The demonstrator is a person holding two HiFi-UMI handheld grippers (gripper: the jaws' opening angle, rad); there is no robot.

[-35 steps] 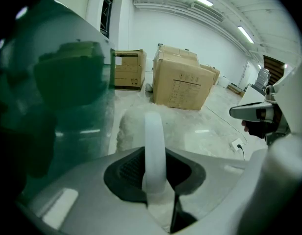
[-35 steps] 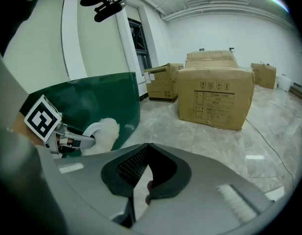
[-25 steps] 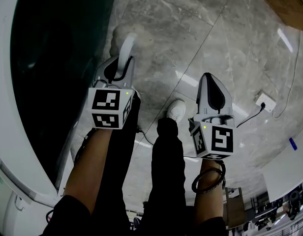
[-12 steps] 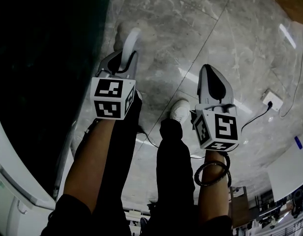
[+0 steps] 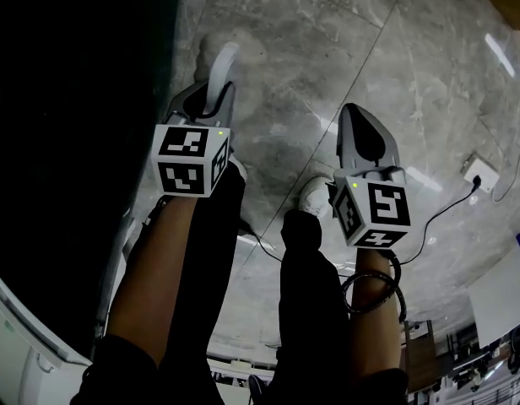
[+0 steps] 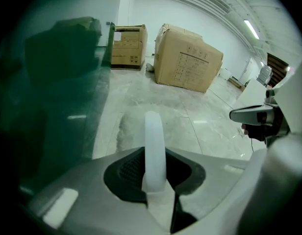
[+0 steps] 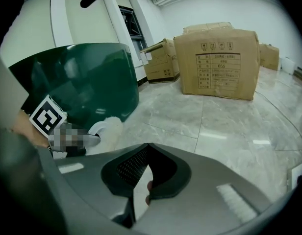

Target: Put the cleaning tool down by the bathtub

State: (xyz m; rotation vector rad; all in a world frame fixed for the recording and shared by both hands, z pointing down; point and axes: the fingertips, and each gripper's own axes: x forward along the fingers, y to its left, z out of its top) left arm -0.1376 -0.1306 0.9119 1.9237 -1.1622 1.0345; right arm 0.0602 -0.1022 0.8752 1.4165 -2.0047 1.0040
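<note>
Left gripper [image 6: 156, 192] (perhaps level) clamps cleaning tool [image 6: 154, 141].

A bare, storeroom-like hall.
Cardboard boxes [image 7: 217, 62] are standing on a marble floor [image 5: 327, 74] near a green bathtub [image 7: 82, 82].

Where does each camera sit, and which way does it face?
Head view: on the head, facing steeply down at floor by bathtub; forearms, legs, left gripper, right gripper show.
Left gripper view: along left gripper shut on cleaning tool, toward cardboard boxes; right gripper visible.
Right gripper view: along shut, empty right gripper, same way; left gripper visible.
Shared: both gripper views show bathtub, boxes.
</note>
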